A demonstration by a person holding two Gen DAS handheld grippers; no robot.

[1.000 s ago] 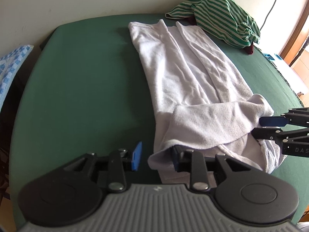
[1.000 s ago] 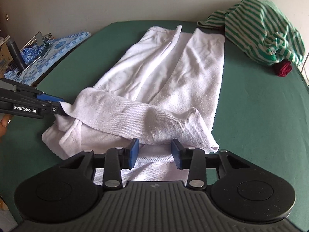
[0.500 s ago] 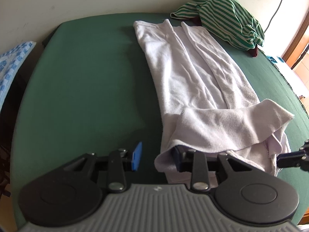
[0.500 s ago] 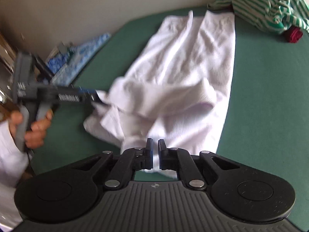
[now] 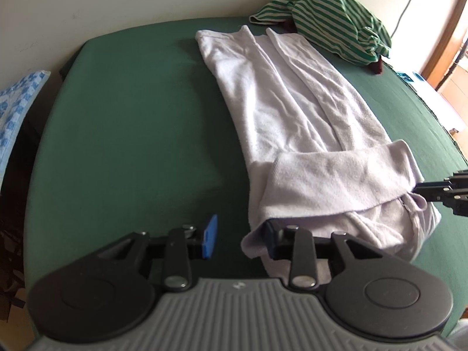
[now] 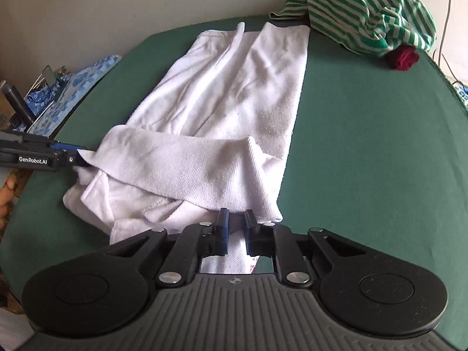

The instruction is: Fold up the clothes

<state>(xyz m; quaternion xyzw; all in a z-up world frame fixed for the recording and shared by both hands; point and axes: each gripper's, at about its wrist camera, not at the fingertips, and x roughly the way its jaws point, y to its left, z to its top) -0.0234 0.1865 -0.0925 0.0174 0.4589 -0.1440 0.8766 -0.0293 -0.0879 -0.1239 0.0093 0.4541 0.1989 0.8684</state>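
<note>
On the green table (image 6: 365, 146), the right gripper (image 6: 235, 228), shut and pulled back half a second ago, has returned part-open beside the white garment's (image 6: 234, 93) folded hem while the left gripper (image 5: 239, 235) stays wide, so regripping seems next.

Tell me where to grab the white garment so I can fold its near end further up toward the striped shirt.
Probably the two near corners of the white garment's turned-over flap, one gripper each, coming in low from the near edge. The flap already lies doubled across the width with its hem facing you. The left gripper is open at its corner; the right gripper straddles cloth at the other.
</note>
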